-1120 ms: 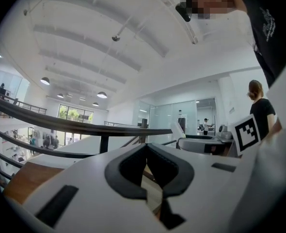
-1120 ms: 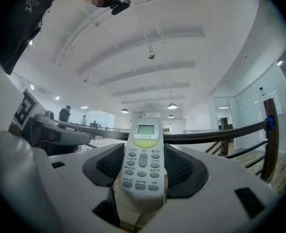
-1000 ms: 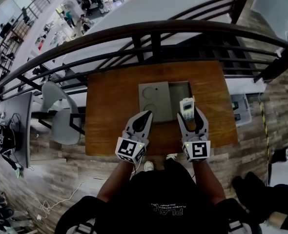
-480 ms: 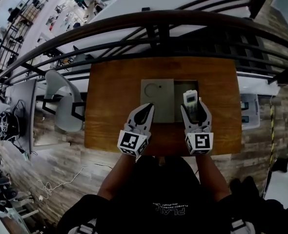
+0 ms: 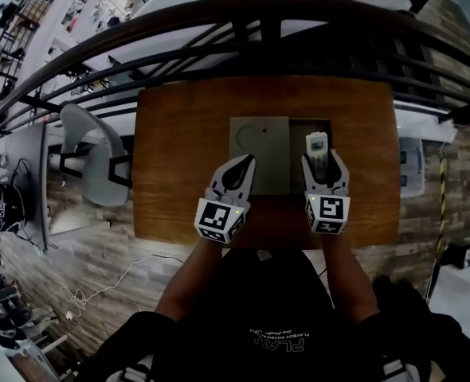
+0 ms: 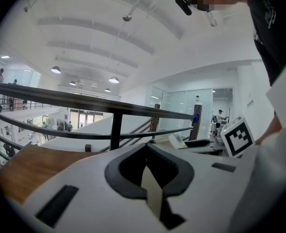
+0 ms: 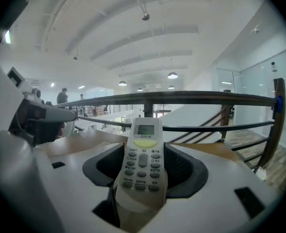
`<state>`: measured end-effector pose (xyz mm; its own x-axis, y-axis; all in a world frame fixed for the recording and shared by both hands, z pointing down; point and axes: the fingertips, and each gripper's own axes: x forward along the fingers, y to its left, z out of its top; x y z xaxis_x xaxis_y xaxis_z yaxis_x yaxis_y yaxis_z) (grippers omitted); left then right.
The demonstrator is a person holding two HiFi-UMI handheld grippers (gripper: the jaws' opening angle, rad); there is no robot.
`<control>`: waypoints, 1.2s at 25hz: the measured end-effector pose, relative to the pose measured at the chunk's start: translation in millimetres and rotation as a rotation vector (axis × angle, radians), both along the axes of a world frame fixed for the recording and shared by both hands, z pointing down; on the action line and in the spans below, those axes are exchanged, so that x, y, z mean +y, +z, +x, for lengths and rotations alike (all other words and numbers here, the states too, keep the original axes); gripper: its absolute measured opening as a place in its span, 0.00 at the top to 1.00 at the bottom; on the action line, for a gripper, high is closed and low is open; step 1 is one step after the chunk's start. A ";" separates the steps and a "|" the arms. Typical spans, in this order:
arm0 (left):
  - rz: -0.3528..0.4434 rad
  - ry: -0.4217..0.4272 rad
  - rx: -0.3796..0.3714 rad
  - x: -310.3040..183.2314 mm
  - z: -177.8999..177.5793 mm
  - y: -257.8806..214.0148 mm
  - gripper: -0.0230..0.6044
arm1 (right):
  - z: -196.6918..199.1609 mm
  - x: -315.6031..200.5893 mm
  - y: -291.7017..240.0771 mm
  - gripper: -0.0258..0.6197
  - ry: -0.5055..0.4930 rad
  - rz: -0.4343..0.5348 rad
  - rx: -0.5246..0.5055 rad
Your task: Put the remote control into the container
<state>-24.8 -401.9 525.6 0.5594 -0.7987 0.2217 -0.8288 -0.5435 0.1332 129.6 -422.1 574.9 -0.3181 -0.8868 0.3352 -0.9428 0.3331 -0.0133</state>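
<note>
A white remote control (image 5: pixel 317 145) (image 7: pixel 142 160) with a small screen and grey buttons stands between the jaws of my right gripper (image 5: pixel 323 175) (image 7: pixel 143 154), which is shut on it. In the head view the remote hangs over the open right half of the grey container (image 5: pixel 297 183). The container's flat lid (image 5: pixel 259 153) covers its left half. My left gripper (image 5: pixel 236 177) (image 6: pixel 150 176) is shut with nothing in it and points at the lid's near edge. The container rests on a brown wooden table (image 5: pixel 179 157).
A black metal railing (image 5: pixel 259 30) runs along the table's far edge, with a drop to a lower floor behind it. A grey chair (image 5: pixel 92 161) stands left of the table. A white box (image 5: pixel 411 173) lies on the floor to the right.
My right gripper has carried the remote a little forward, so that it now hangs over the container's open half. The left gripper has kept its place beside it.
</note>
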 end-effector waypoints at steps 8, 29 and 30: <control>-0.053 -0.005 0.008 -17.5 -9.5 25.4 0.95 | -4.5 -16.5 51.6 0.55 0.015 -0.161 0.038; -0.102 -0.003 -0.003 -24.3 -18.3 54.5 0.95 | -2.2 -31.5 144.2 0.55 0.067 -0.538 0.091; -0.102 -0.003 -0.007 -23.7 -21.8 54.9 0.95 | -4.1 -31.4 146.5 0.55 0.069 -0.550 0.089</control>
